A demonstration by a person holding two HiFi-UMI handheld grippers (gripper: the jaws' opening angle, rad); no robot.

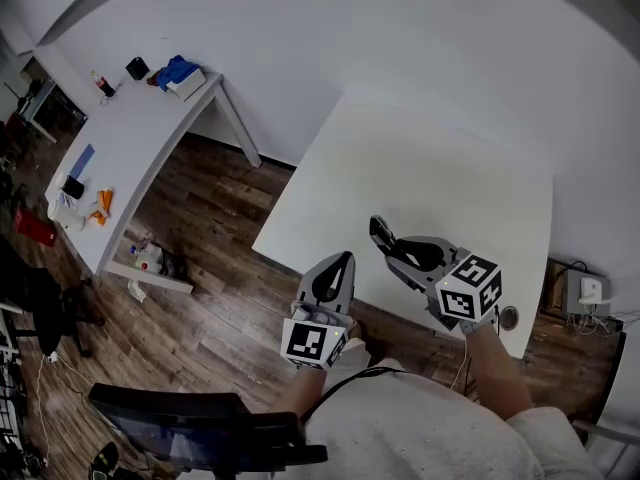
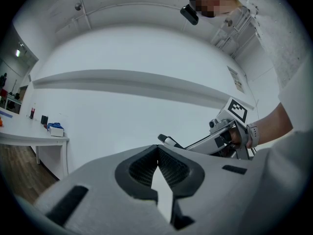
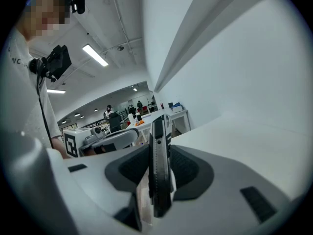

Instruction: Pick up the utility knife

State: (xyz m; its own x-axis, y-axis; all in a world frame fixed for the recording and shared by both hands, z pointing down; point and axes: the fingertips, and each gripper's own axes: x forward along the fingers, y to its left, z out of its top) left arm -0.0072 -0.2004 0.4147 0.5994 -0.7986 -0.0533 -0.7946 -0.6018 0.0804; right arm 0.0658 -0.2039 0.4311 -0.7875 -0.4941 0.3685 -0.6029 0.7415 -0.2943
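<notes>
The right gripper [image 3: 158, 153] is clamped on the utility knife [image 3: 159, 131]: in the right gripper view its two jaws stand partly apart with the knife's body filling the gap between them, and the ribbed pads [image 3: 183, 168] press against its flat sides. The knife is held edge-on and upright in the jaws, and its front end sticks out well past the jaw tips. It is a slim knife with a dark, almost black casing, a paler grey strip along its sides and a small round dot on its narrow top edge; whether any blade is out cannot be made out. In the head view the knife's dark tip juts from the gripper above the near part of the white table [image 1: 430, 168], lifted clear of the surface, with the gripper angled a little downward. The left gripper [image 2: 157, 150] is pinched together and empty: in the left gripper view its jaw tips meet at the front, and only a narrow wedge of pale table shows behind them. It points roughly level beside the right gripper, at the table's near edge above the wooden floor [image 1: 200, 258]. A second white desk [image 1: 140, 138] with small clutter stands well apart, off to the left.
</notes>
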